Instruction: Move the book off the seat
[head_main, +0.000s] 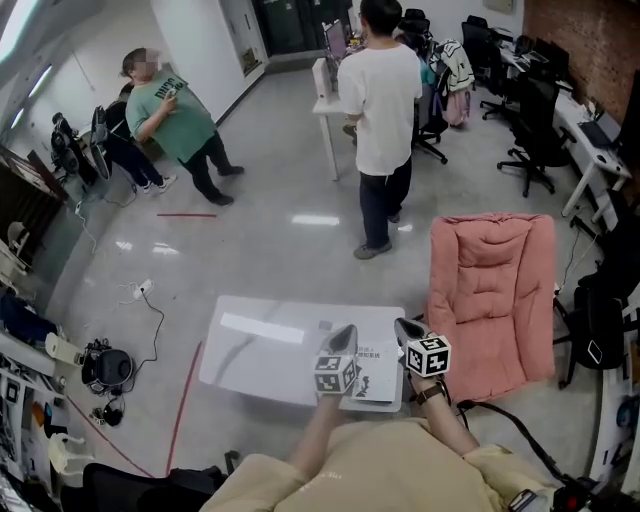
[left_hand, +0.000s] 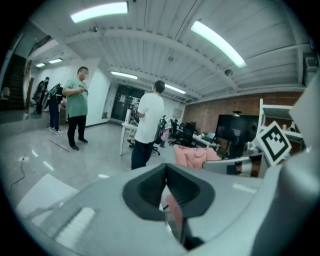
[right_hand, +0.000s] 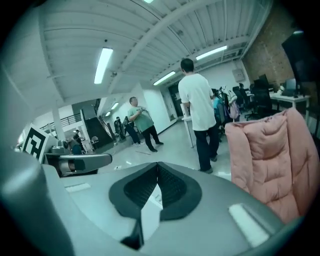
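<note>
Book lying flat on the right end of the white table, just beside the pink seat, left gripper and right gripper raised over it, jaws of both closed together, nothing held.

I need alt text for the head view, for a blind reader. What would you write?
The left hand-held gripper and the right hand-held gripper, both shut, hover over a book lying on a white table; beside it stands an empty pink padded seat. A person in green and a person in white stand farther back.
</note>
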